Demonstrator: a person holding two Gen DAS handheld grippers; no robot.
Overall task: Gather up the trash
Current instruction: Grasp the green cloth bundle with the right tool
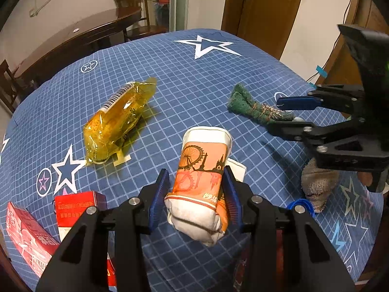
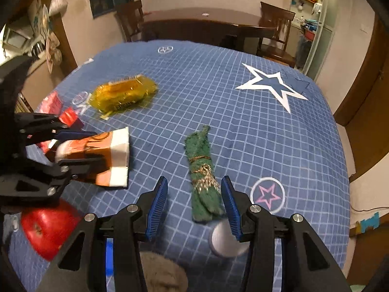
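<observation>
An orange-and-white crumpled carton [image 1: 201, 170] sits between the blue pads of my left gripper [image 1: 195, 171], which is shut on it. In the right wrist view the carton [image 2: 114, 155] tilts with its white end low over the blue checked tablecloth [image 2: 218, 97], held by the left gripper [image 2: 99, 146]. A green scrubbing cloth tied with gold thread [image 2: 203, 182] lies flat on the cloth. My right gripper [image 2: 194, 180] stands open around its near end, the right pad close beside it and the left pad well apart. The left wrist view shows the right gripper [image 1: 274, 114] at the green cloth [image 1: 252, 107].
A yellow plastic-wrapped pack [image 1: 119, 121] lies at the far left. Red boxes [image 1: 80, 206] sit by the left gripper. A red apple-like thing [image 2: 48, 228], a white round object [image 2: 226, 241] and a grey furry item [image 2: 163, 275] lie near the front. A dark wooden table [image 2: 201, 22] and chairs stand behind.
</observation>
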